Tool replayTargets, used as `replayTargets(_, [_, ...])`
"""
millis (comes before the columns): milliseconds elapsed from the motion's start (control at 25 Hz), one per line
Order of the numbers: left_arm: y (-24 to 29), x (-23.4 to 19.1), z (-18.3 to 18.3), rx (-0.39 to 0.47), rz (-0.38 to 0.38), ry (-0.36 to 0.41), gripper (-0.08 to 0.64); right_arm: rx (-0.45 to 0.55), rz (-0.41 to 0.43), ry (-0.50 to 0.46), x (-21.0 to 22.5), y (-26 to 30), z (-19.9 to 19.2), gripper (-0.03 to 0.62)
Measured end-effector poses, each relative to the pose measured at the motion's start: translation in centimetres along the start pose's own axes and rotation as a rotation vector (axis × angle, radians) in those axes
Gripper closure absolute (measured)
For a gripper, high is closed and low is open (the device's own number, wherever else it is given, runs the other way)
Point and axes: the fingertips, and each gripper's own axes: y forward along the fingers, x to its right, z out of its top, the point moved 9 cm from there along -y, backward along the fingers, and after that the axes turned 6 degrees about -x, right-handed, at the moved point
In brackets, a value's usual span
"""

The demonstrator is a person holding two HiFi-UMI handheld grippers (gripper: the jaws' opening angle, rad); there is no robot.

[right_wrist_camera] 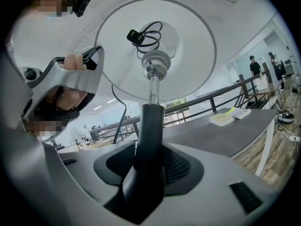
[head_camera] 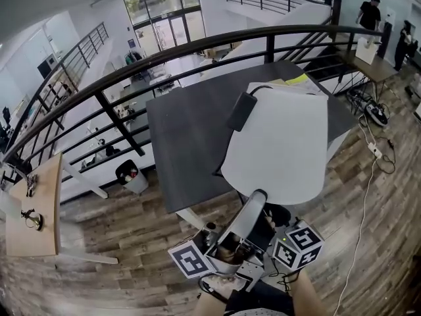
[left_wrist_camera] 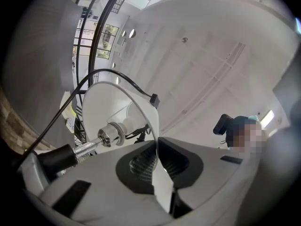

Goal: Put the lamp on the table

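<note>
The lamp has a wide white shade (head_camera: 279, 143) that hangs over the near right part of the dark grey table (head_camera: 187, 133). My left gripper (left_wrist_camera: 157, 161) is shut on the thin rim of the shade (left_wrist_camera: 115, 105), with the chrome bulb socket (left_wrist_camera: 110, 134) just beyond. My right gripper (right_wrist_camera: 148, 166) is shut on the lamp's black stem (right_wrist_camera: 149, 126), which rises to the underside of the shade (right_wrist_camera: 188, 46). The lamp's black cable and its plug block (head_camera: 242, 110) trail across the table. In the head view both grippers sit under the shade's near edge, and the stem is hidden.
A yellow-topped stack of papers (head_camera: 296, 79) lies at the table's far right. A dark railing (head_camera: 164, 51) curves behind the table, above a lower floor. A wooden desk (head_camera: 36, 209) stands at left. Cables (head_camera: 375, 150) lie on the floor at right, and people (head_camera: 370, 12) stand far off.
</note>
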Motion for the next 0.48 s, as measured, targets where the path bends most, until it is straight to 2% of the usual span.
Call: replayTargets(480, [2.1, -2.9, 0.9, 0.005, 0.034, 0.011, 0.521, -0.004, 0.034, 0.022, 2.9, 1.9, 0.7, 0.391])
